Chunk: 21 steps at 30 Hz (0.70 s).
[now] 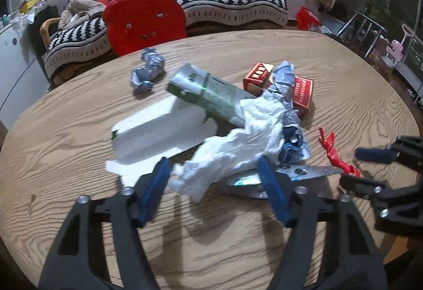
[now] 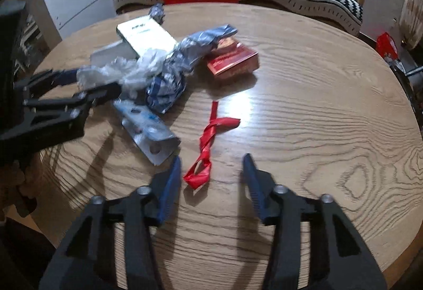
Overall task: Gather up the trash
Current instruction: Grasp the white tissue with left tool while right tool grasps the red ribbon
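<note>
Your right fingers (image 2: pixel 171 184) are spread wide and empty, low over the table (image 2: pixel 317 118). The ribbon (image 2: pixel 206 147) lies just ahead, its looped near end inside the gap but hard against the left finger, its long axis running away from you and a little rightward. Your right gripper (image 2: pixel 212 165) is the nearer one, so I'd shift left to centre the loop before closing. Your left gripper (image 1: pixel 214 165) is also spread, straddling the near edge of the tissue (image 1: pixel 238 147) in the pile; whether it touches, I can't tell.
</note>
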{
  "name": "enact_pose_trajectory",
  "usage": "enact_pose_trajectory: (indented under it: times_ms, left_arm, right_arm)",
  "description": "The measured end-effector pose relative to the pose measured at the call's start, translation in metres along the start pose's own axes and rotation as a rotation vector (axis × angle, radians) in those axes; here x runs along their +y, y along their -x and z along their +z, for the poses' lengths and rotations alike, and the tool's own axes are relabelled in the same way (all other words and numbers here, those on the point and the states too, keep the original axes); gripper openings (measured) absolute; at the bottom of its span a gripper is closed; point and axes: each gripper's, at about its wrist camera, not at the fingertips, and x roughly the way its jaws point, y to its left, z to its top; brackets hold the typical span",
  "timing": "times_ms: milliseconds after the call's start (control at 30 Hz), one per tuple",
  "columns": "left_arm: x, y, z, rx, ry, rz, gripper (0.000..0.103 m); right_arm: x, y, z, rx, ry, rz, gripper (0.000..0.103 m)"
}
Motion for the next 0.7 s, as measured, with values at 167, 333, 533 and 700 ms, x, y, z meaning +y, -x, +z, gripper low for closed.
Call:
enact_pose_trajectory:
  times_ms: [167, 333, 533, 700]
  left_arm:
    - [-0.010, -0.003, 0.002, 0.024, -0.024, -0.012, 0.019]
    - [-0.013, 0.019, 0.002, 0.006, -0.011, -0.033, 0.012]
    - [-0.005, 0.056, 0.003, -0.048, 0.025, -0.030, 0.012]
    - [-0.005, 0.074, 0.001, -0.072, 0.046, -0.038, 0.012]
  right_arm:
    - [0.005, 0.007, -0.002, -0.024, 0.033, -0.022, 0.019]
    - [-0.001, 0.034, 0.002, -0.092, 0.011, -0.013, 0.019]
    - [-0.011, 0.058, 0.000, -0.136, -0.016, -0.011, 0.019]
    - [-0.021, 0.069, -0.003, -0.152, -0.034, -0.018, 0.019]
